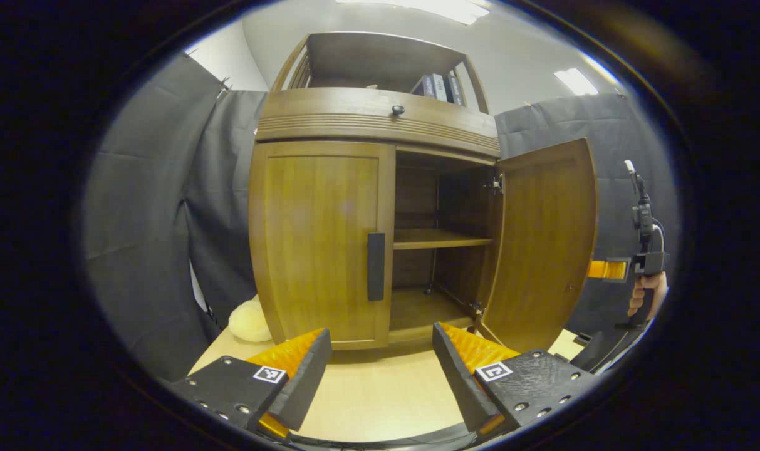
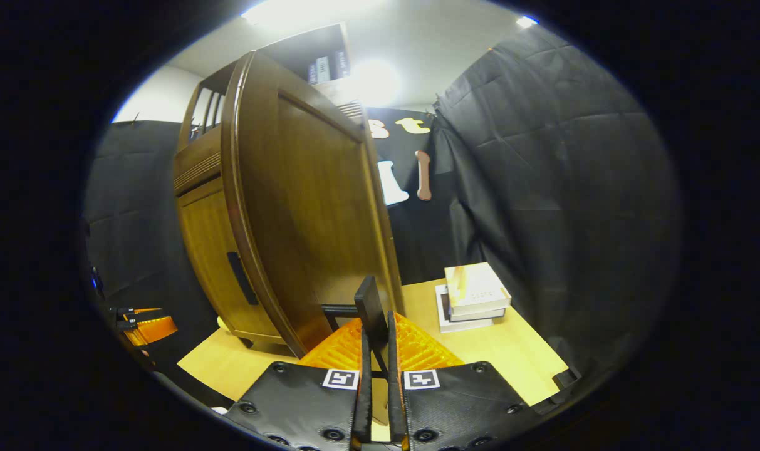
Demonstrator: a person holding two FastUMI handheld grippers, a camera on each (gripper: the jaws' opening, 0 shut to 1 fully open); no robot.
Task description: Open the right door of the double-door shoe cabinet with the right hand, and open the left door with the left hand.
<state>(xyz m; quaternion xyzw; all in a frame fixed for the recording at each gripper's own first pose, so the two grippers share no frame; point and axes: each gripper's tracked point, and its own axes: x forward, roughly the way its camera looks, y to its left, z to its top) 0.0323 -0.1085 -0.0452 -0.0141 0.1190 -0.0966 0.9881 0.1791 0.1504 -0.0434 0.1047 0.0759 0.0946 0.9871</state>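
Left gripper (image 1: 380, 369): sitting nearest in the left gripper view, over the tabletop (image 1: 380, 401), fingers spread wide and gripping nothing.
Left door handle (image 1: 376, 266): lying straight ahead of that gripper, beyond it and higher; a dark bar with its long axis running vertically, mounted on the right edge of the left door.
Left door (image 1: 320, 241): sitting flush and closed against the cabinet (image 1: 380, 119); judged the step still to do.
Coming move, as judged: the left gripper is the nearer tool to this handle, and its fingers are lining up either side of the upright bar, so a forward and upward reach is needed.
Right gripper (image 2: 375, 351): fingers drawn narrow, pinching the right door handle (image 2: 370, 307) between them.
Right door (image 2: 304, 219): standing swung out toward the near side; in the left gripper view it is hanging wide on the right, exposing the inner shelf (image 1: 439, 238).
Stacked books (image 2: 473, 297): resting farther right on the tabletop.
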